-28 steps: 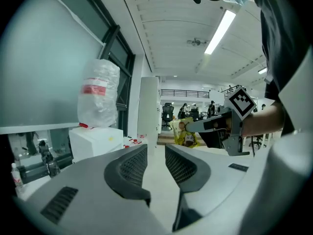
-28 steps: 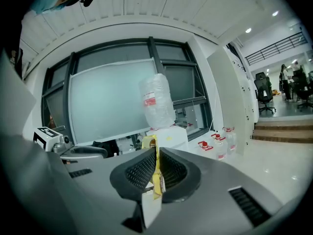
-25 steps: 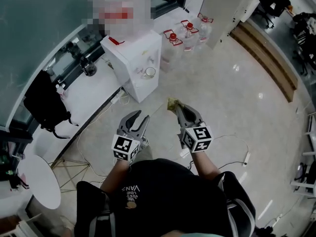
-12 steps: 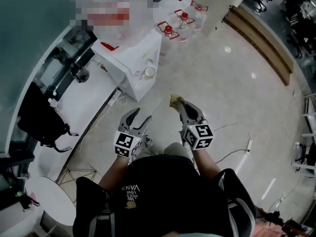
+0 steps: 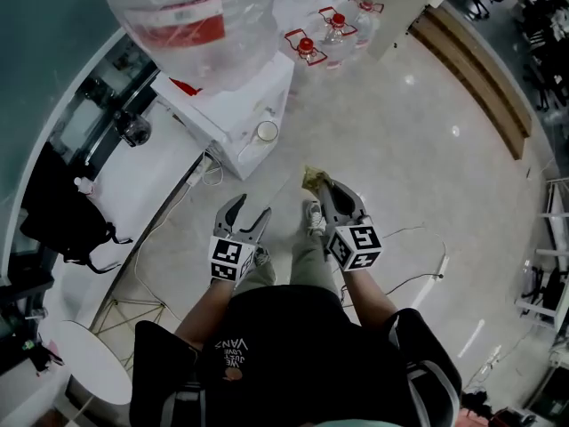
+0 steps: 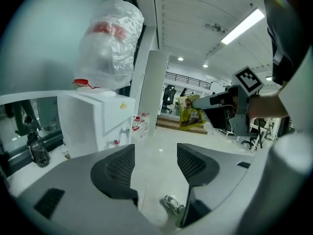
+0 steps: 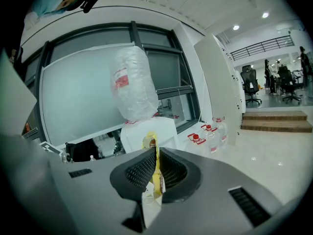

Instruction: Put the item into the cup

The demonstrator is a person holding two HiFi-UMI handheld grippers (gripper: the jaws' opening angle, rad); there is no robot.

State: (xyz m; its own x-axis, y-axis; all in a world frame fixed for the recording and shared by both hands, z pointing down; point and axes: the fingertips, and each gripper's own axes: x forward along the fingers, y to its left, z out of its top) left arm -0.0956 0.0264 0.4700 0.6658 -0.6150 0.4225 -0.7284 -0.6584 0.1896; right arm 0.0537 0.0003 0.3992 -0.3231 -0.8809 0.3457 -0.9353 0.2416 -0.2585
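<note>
Red-capped water bottles (image 5: 338, 30) stand near a white dispenser (image 5: 238, 114).

Black printed T-shirt (image 5: 293, 345), grey trousers (image 5: 305, 261), grey left gripper (image 5: 249, 208) and right gripper (image 5: 322, 187), black-and-white marker cubes (image 5: 229, 259)

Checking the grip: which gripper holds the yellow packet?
The right gripper, shut on the yellow packet; the left gripper has just been opening its jaws, nothing between them.

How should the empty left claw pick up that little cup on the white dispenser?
Probably by its side wall, jaws level, coming from the open floor side: the cup stands upright, mouth up, close against the dispenser, so only that side looks free. The left gripper, whose jaws have just been opening with nothing between them, could straddle it.
</note>
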